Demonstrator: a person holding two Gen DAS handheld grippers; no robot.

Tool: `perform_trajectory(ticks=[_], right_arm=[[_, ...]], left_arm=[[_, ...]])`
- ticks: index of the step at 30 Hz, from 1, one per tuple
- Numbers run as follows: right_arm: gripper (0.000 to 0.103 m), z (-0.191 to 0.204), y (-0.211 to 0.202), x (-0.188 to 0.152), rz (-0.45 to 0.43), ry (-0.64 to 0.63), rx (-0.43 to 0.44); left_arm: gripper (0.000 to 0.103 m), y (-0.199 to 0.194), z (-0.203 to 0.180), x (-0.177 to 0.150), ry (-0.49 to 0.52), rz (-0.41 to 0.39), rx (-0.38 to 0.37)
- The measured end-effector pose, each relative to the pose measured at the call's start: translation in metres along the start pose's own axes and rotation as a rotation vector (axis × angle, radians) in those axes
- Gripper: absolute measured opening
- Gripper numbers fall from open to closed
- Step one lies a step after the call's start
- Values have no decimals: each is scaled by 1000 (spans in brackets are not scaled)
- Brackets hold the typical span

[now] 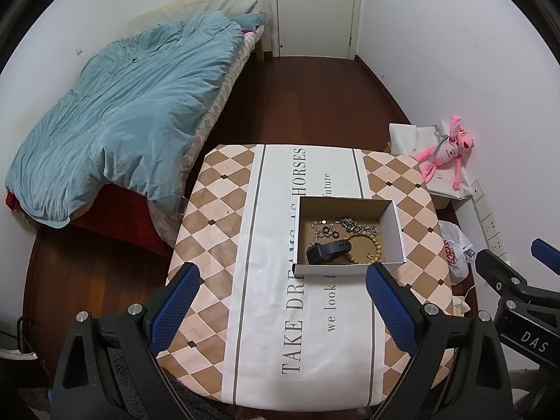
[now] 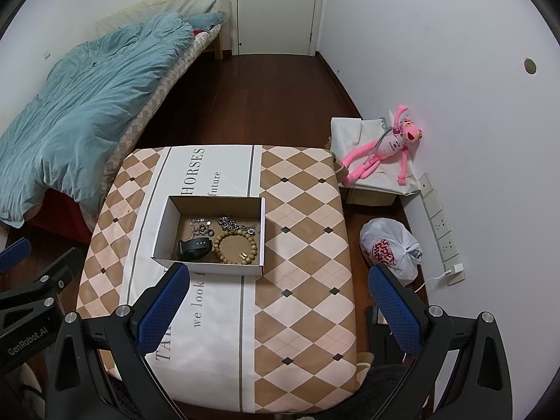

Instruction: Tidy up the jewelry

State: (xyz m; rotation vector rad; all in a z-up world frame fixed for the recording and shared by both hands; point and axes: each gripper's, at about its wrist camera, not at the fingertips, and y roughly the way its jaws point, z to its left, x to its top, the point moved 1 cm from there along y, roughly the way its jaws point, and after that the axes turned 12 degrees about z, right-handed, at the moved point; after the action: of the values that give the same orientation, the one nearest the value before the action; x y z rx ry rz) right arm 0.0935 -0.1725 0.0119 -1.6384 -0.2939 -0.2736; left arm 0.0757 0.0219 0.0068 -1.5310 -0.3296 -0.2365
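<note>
An open cardboard box (image 1: 393,231) (image 2: 164,227) sits on the checkered table. Inside lie a black smartwatch (image 1: 327,251) (image 2: 194,247), a wooden bead bracelet (image 1: 367,245) (image 2: 236,246) and silver chain jewelry (image 1: 344,226) (image 2: 224,224). My left gripper (image 1: 283,273) hovers open just in front of the box, nothing between its blue pads (image 1: 175,308). My right gripper (image 2: 280,273) is open too, over the table's right front part, its left finger near the box's front wall. Each gripper shows at the edge of the other's view.
The table (image 1: 217,238) (image 2: 308,245) wears a diamond-pattern cloth with printed text. A bed with a blue quilt (image 1: 122,112) stands to the left. On the floor at right are a pink plush toy (image 2: 385,150), a white plastic bag (image 2: 392,248) and wall sockets (image 2: 442,231).
</note>
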Motion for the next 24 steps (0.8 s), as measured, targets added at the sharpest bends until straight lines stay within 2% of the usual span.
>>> perform_trajectory(ticks=[24], right_arm=[[103, -3, 5, 2, 7, -1, 1]], left_arm=[[97, 0, -2, -1, 7, 3, -1]])
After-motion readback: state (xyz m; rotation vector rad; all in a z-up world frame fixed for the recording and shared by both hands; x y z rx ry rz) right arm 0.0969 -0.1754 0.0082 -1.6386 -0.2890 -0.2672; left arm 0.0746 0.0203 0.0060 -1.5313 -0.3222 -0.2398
